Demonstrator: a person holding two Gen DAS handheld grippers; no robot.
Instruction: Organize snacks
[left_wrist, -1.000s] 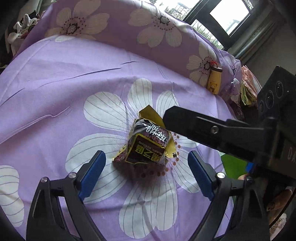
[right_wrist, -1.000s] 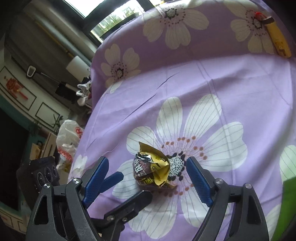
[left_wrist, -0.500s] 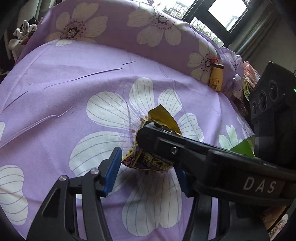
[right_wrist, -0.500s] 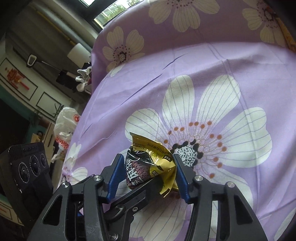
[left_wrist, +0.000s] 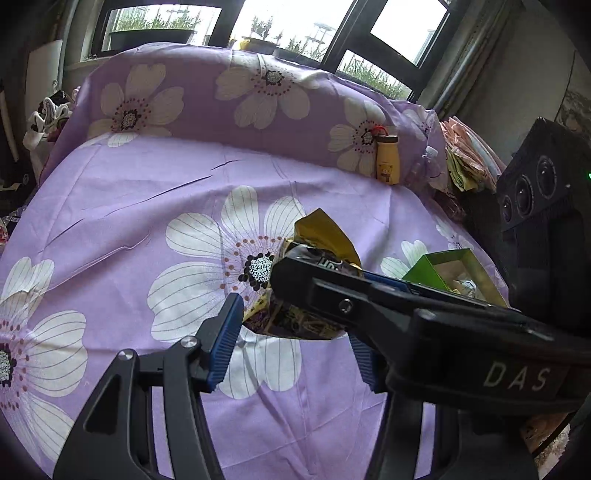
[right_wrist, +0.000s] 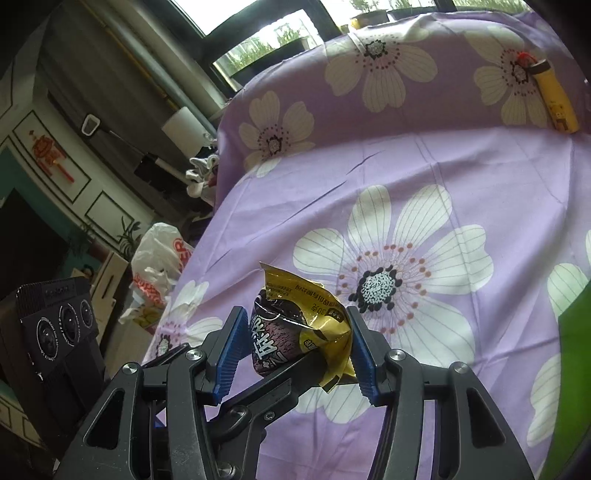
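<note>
Purple flowered cloth (left_wrist: 155, 206) is covering the whole surface and rising up a backrest under a row of windows (left_wrist: 295, 26). Both grippers are clamping one snack packet (right_wrist: 295, 325), a crumpled yellow and dark purple bag, and holding it clear of the cloth above a large white flower. The right gripper (right_wrist: 295, 350) is pressing its blue pads (right_wrist: 229, 354) against the packet's two sides. The left gripper (left_wrist: 291, 332) is gripping the same packet from another angle; its near blue pad (left_wrist: 225, 339) is touching the packet's lower corner, while its far pad is largely hidden behind the right gripper's black finger, which is crossing the left wrist view and covering much of the packet too. In the right wrist view a black finger of the left gripper is likewise running under the packet.

A yellow bottle (left_wrist: 388, 158) with a brown cap is standing against the backrest, well apart from the packet. An open green box (left_wrist: 443, 273) is sitting just beyond the grippers, partly cut off by the black finger; its contents are hard to make out. A white plastic bag (right_wrist: 159, 266) with red print is sitting off the cloth's edge.
</note>
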